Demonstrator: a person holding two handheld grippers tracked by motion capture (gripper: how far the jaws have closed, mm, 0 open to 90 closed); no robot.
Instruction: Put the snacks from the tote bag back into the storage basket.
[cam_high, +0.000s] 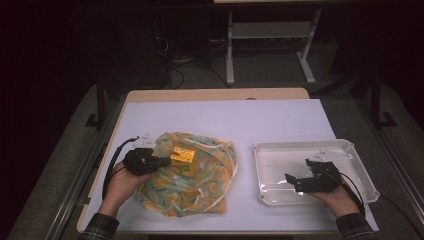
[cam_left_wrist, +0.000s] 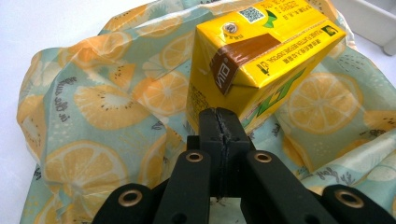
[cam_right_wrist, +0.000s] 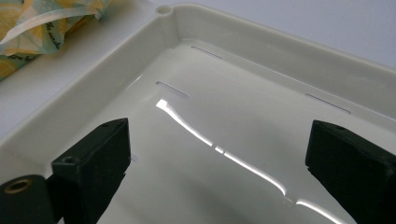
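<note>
A yellow drink carton (cam_high: 182, 156) (cam_left_wrist: 261, 60) stands tilted on a crumpled lemon-print bag (cam_high: 192, 175) (cam_left_wrist: 107, 112) at the table's left centre. My left gripper (cam_high: 165, 161) (cam_left_wrist: 219, 122) is shut, its jaws pressed flat together, with the tips against the carton's lower corner. Whether a fold of the carton is pinched between them I cannot tell. My right gripper (cam_high: 295, 182) (cam_right_wrist: 219, 154) hovers open over the white plastic tray (cam_high: 345, 146) (cam_right_wrist: 261, 51) at the right, nothing between its jaws.
The tray holds nothing; its glossy floor reflects light. The bag's edge (cam_right_wrist: 46, 28) lies just left of the tray. White table surface (cam_high: 225, 117) stretches behind both. Metal frame legs (cam_high: 230, 45) stand on the floor beyond the table's far edge.
</note>
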